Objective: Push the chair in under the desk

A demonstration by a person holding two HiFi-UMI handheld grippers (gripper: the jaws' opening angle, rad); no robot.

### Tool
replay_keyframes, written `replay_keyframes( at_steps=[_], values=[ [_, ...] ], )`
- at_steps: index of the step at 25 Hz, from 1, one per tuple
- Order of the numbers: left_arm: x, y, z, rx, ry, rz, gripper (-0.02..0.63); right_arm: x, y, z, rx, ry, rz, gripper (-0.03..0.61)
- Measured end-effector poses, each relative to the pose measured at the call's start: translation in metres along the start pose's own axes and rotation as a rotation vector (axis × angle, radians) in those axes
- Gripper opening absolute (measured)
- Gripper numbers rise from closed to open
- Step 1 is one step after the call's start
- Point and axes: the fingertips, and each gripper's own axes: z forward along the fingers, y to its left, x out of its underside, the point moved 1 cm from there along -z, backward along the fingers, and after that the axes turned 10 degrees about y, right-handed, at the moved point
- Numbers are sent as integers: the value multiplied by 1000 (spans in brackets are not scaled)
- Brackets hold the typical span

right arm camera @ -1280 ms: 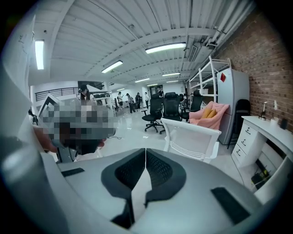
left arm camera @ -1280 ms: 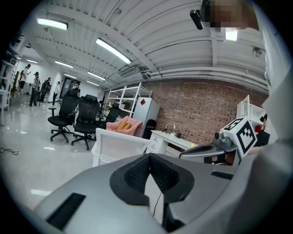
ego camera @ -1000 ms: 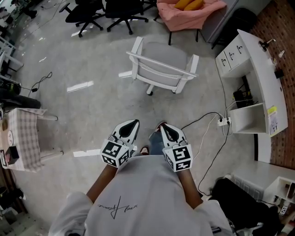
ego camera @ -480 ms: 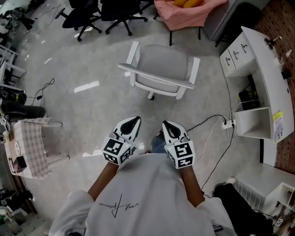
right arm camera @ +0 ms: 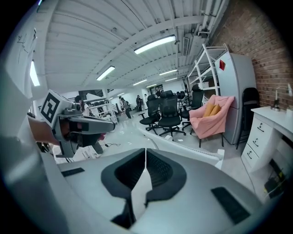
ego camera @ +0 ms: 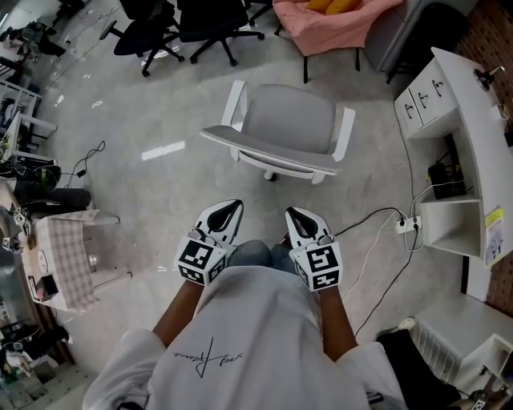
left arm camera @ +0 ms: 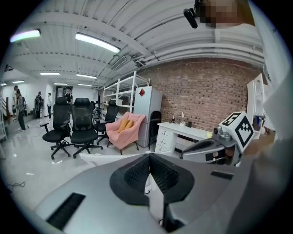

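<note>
A white swivel chair (ego camera: 292, 128) with a grey seat stands on the floor ahead of me, its backrest toward me. The white desk (ego camera: 473, 120) runs along the brick wall at the right, well apart from the chair. My left gripper (ego camera: 228, 211) and right gripper (ego camera: 295, 216) are held side by side in front of my body, both shut and empty, a short way from the backrest. In the left gripper view the chair's back edge (left arm camera: 107, 157) shows just past the jaws and the desk (left arm camera: 183, 132) beyond. The right gripper view shows the chair's backrest (right arm camera: 183, 148).
A power strip (ego camera: 407, 225) and cables lie on the floor by the desk. A pink armchair (ego camera: 337, 20) and black office chairs (ego camera: 184, 20) stand beyond the chair. A small checked-cloth table (ego camera: 60, 260) is at the left.
I have stepped closer to the chair, which now sits nearer in view. Both grippers stay shut and side by side.
</note>
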Motion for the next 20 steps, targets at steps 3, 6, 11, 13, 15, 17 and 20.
replay_keyframes(
  at_steps=[3, 6, 11, 13, 15, 17, 20],
  values=[
    [-6, 13, 6, -35, 26, 67, 5, -12, -8, 8, -4, -14, -3, 28],
    [-6, 25, 15, -52, 55, 111, 5, -17, -12, 19, -20, -9, -9, 28],
    [-13, 50, 30, -35, 60, 123, 5, -31, -20, 38, 1, 15, -37, 28],
    [-17, 61, 38, -21, 66, 134, 5, -39, -25, 45, 18, 26, -43, 28],
    [-23, 73, 45, -4, 64, 148, 5, -48, -30, 52, 33, 40, -46, 28],
    [-28, 86, 50, 2, 62, 173, 5, -55, -33, 60, 46, 57, -50, 29],
    [-32, 105, 56, -1, 74, 232, 5, -63, -37, 73, 56, 78, -38, 29]
  ],
)
